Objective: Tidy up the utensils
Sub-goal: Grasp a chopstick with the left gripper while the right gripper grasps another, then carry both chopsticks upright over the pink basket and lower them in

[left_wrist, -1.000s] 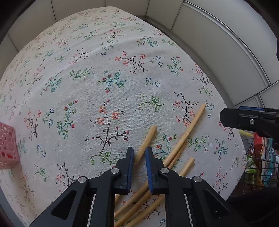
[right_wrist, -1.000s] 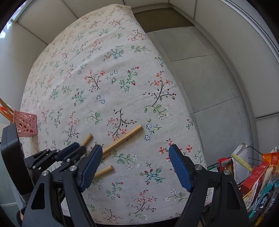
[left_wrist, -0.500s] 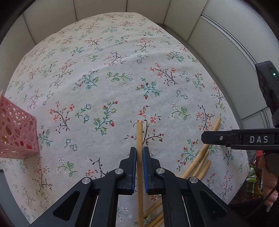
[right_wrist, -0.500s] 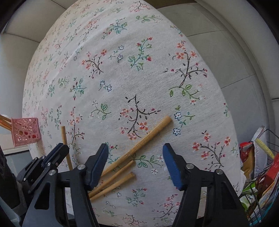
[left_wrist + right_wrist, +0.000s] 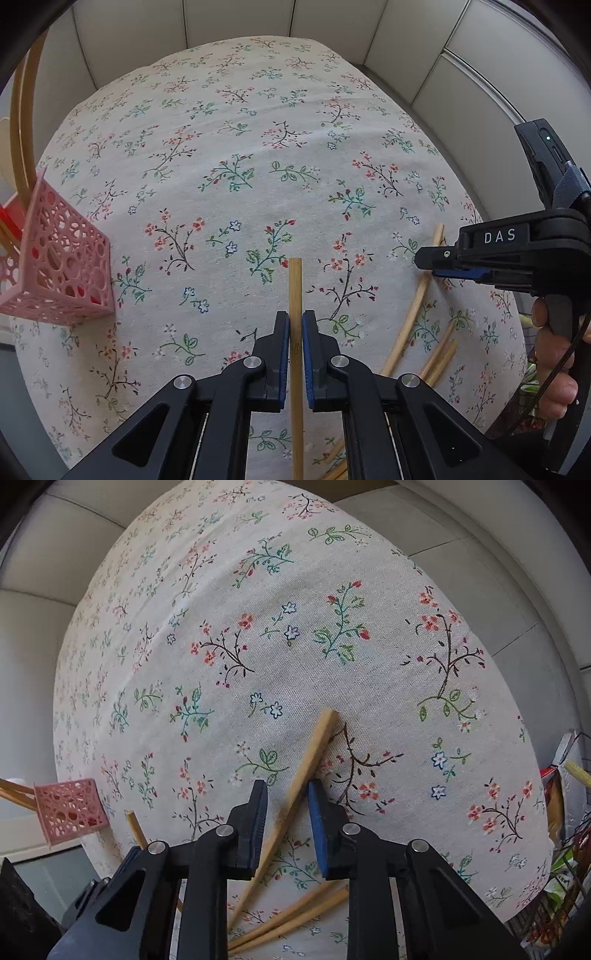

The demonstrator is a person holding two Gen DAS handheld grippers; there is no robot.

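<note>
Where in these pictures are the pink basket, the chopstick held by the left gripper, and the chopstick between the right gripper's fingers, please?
pink basket [image 5: 70,273], left wrist view, perforated front wall.
held chopstick [image 5: 295,288], left wrist view, shaft above the fingers.
lying chopstick [image 5: 314,746], right wrist view, upper shaft.

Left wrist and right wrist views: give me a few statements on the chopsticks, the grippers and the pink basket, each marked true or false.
1. The left gripper is shut on a chopstick. True.
2. The right gripper is clamped on a chopstick. False: its fingers stand apart on either side of a chopstick lying on the tablecloth.
3. The pink basket lies tipped over in the middle of the table. False: it stands at the table's left edge.
4. Chopsticks already stand in the pink basket. True.
5. Several loose chopsticks remain on the tablecloth. True.
</note>
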